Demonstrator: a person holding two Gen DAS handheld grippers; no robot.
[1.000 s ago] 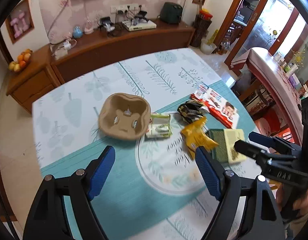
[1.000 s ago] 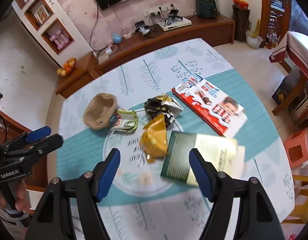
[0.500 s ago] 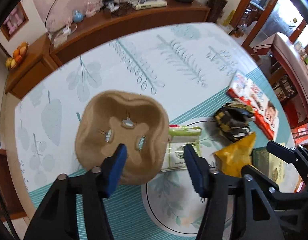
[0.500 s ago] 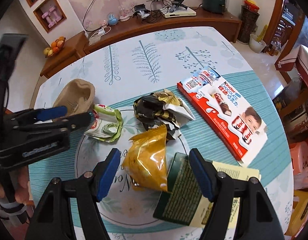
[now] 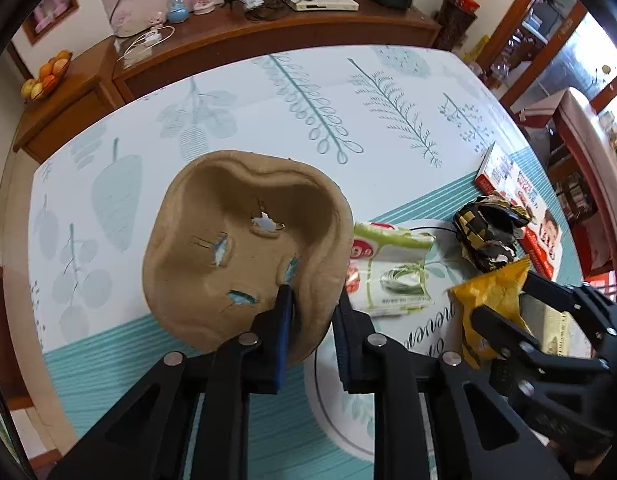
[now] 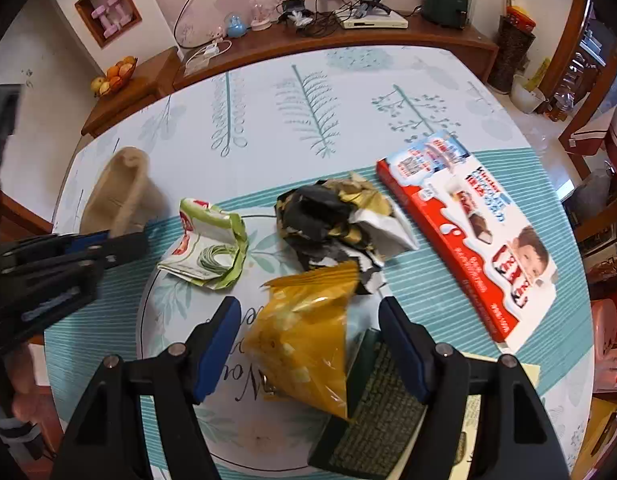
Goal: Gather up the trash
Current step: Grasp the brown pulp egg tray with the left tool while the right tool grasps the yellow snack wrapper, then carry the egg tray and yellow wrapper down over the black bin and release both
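A brown pulp cup carrier (image 5: 244,248) lies on the left of the table, with my left gripper (image 5: 312,320) over its near rim. The jaws are closing: one pad is inside the carrier, the other outside, and both press the wall between them. In the right wrist view the same carrier (image 6: 120,192) shows beside the left gripper (image 6: 124,240). My right gripper (image 6: 308,340) stands open astride a yellow snack bag (image 6: 304,344), pads apart from it. A green-white wrapper (image 6: 208,252) and a crumpled black-gold wrapper (image 6: 336,220) lie between the two grippers.
A red and white chocolate box (image 6: 476,232) lies at the right. A green and cream packet (image 6: 372,412) sits under the yellow bag. A wooden sideboard (image 5: 268,36) runs behind the table (image 6: 308,92). A person's hand (image 6: 20,396) holds the left gripper.
Both grippers have sunk toward the table. The left jaws narrowed from wide open to clamp the carrier's rim. The right gripper came down over the yellow bag, still wide.
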